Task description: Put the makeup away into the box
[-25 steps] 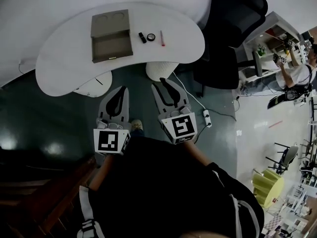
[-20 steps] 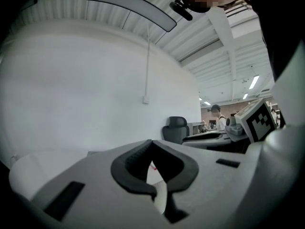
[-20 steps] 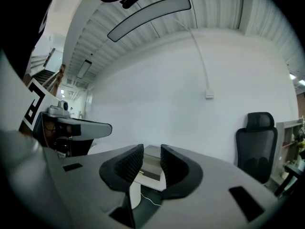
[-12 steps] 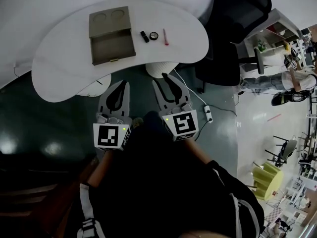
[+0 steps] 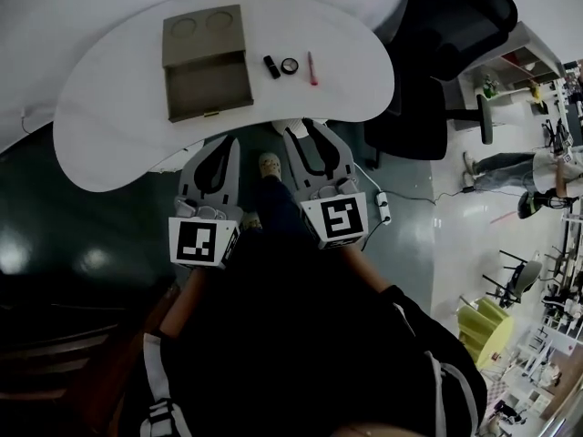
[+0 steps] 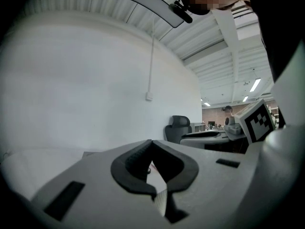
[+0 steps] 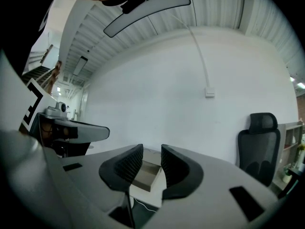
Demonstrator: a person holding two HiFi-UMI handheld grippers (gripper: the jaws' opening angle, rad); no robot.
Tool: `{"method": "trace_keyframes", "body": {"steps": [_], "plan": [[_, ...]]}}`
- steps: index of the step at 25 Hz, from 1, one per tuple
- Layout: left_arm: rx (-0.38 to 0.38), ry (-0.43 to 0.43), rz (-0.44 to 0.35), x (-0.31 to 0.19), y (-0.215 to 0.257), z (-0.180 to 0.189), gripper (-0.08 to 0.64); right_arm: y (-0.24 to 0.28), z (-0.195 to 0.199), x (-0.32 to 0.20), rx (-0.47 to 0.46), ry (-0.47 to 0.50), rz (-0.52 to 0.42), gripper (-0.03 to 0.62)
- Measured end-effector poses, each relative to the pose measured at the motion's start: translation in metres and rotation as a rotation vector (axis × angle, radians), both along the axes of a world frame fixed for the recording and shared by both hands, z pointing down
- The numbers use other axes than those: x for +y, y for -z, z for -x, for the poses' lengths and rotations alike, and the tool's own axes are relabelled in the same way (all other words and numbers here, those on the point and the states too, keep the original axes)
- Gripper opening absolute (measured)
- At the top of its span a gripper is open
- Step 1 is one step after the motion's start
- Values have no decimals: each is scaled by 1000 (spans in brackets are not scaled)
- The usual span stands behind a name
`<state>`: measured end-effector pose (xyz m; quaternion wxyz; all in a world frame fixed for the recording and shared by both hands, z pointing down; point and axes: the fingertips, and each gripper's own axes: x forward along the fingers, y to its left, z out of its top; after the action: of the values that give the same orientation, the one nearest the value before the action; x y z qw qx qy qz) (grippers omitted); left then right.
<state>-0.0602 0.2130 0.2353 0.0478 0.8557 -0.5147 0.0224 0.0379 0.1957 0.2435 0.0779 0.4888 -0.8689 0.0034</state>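
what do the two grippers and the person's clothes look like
Both the left gripper and right gripper are light grey wedge-shaped shells with black ribbed fingers. Each carries a white cube printed with black square markers. The person wears a black top.

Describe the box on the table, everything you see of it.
The box is a flat, olive-brown rectangle, matte like card. Its far half has two round recesses; its near half is an open, empty-looking tray with a small pale tab on the front edge. It lies flat on the white table, left of a black tube and apart from it.
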Motion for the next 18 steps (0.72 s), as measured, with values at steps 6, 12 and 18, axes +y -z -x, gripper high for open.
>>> {"method": "trace_keyframes", "body": {"steps": [6, 12, 18], "plan": [[7, 17, 26, -56, -11, 0, 3, -16, -1, -58, 37, 24, 30, 135], [9, 54, 58, -109, -23, 1, 3, -34, 1, -110, 84, 87, 49, 135], [23, 89, 74, -147, -32, -3, 3, -55, 3, -148, 83, 135, 102, 135]]}}
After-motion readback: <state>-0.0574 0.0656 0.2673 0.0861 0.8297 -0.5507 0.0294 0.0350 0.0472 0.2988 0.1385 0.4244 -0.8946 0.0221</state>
